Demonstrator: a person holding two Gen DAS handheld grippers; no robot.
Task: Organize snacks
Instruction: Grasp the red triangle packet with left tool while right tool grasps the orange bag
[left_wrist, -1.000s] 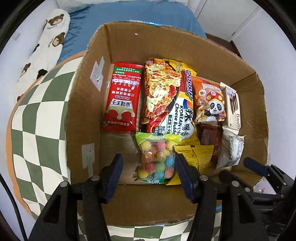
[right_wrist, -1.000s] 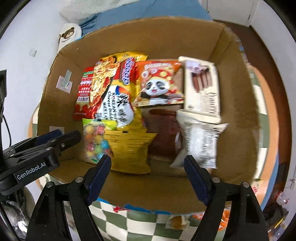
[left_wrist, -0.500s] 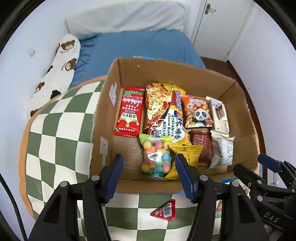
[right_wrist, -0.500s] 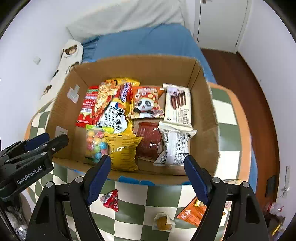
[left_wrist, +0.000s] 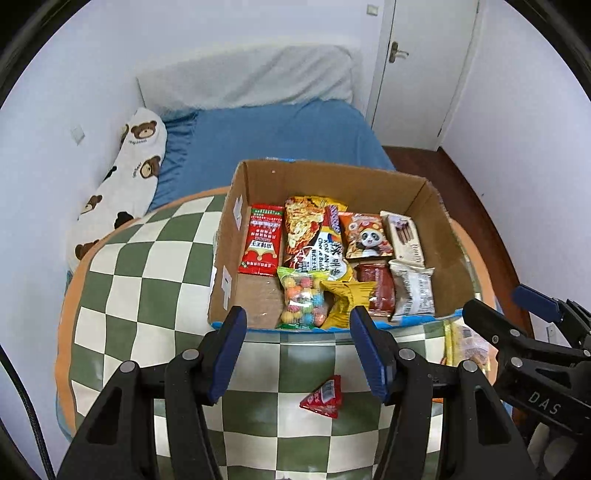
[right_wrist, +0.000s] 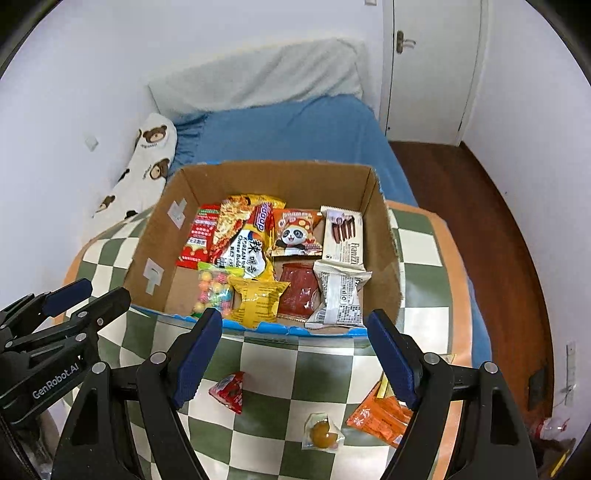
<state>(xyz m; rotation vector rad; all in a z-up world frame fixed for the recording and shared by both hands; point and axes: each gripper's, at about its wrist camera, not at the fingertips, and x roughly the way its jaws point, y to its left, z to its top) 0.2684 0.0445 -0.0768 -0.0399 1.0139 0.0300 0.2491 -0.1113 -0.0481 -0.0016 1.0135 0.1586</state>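
Between picks: the cardboard box (right_wrist: 384, 258) is nearly full, and a few snacks still lie loose on the checkered table (right_wrist: 332, 373).

Packets fill the box floor in two rows; in front of it, outside, lie a red triangular packet (right_wrist: 228, 392), a clear-wrapped orange candy (right_wrist: 320, 432) and an orange packet (right_wrist: 380, 415). Both tools hover empty above these: the left gripper (left_wrist: 295, 352) with jaws set fairly narrow, the right gripper (right_wrist: 295, 356) noticeably wider, nothing between either pair. The next move, as I judge it, calls for dropping one tool onto a loose piece, probably the red triangle nearest both. Compared with a second ago, both cameras have pulled up and back from inside the box, so the table edge and loose snacks now show.
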